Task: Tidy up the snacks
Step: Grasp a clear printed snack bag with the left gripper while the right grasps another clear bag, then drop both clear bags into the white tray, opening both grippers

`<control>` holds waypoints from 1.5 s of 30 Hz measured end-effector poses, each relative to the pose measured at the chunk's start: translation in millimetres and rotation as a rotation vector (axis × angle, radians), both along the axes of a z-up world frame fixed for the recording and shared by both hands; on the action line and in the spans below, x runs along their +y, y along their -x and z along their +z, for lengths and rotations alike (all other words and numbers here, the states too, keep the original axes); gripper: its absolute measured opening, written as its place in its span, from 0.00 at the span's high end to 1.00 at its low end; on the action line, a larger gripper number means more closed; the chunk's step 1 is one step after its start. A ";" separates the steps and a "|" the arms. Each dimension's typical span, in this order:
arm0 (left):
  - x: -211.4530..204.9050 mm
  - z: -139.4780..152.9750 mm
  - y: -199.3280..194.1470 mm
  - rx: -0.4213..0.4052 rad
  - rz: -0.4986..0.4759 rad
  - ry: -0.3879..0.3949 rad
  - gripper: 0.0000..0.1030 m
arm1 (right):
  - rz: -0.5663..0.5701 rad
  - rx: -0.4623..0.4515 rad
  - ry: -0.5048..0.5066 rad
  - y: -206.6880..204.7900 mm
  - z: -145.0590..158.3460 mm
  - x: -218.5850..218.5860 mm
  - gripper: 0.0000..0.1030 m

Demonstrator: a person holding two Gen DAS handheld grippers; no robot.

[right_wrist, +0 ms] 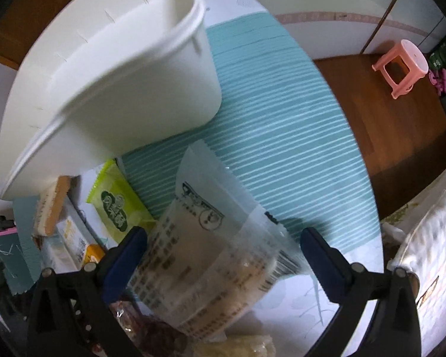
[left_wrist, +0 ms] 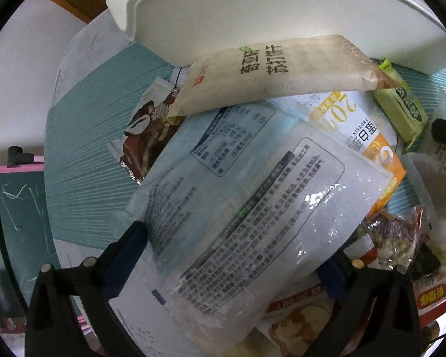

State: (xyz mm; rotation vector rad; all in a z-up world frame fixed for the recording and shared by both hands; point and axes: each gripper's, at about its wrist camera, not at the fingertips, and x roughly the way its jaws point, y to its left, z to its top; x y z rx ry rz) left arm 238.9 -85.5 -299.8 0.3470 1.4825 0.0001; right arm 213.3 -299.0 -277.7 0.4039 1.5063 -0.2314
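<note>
We see one smooth white plastic bin (right_wrist: pixel 110 89) on the striped teal mat (right_wrist: pixel 282 119), beside a heap of crinkly snack packets (left_wrist: pixel 252 193). Both our left gripper (left_wrist: pixel 232 255) and right gripper (right_wrist: pixel 223 255) gape wide over clear packets.

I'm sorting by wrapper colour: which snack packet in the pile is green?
The small lime-green packet at the pile's edge beside the white bin; the tan cracker pack and the others aren't green.
</note>
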 end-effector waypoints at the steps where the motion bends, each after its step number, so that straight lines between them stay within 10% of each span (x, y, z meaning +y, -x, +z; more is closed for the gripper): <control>1: -3.0 3.2 5.0 -0.013 -0.005 -0.005 0.15 | 0.002 0.007 0.003 0.3 -0.8 1.5 0.00; 10: 2.3 24.3 10.1 -0.070 -0.031 0.016 0.42 | 0.025 -0.044 -0.010 10.3 19.3 15.3 0.32; 29: 4.6 160.8 23.7 -0.245 -0.045 0.249 0.53 | 0.089 -0.310 -0.065 30.4 131.4 37.2 0.32; 45: 22.5 250.1 -73.4 -0.393 -0.028 0.626 0.53 | 0.151 -0.557 0.039 -48.0 219.9 36.7 0.31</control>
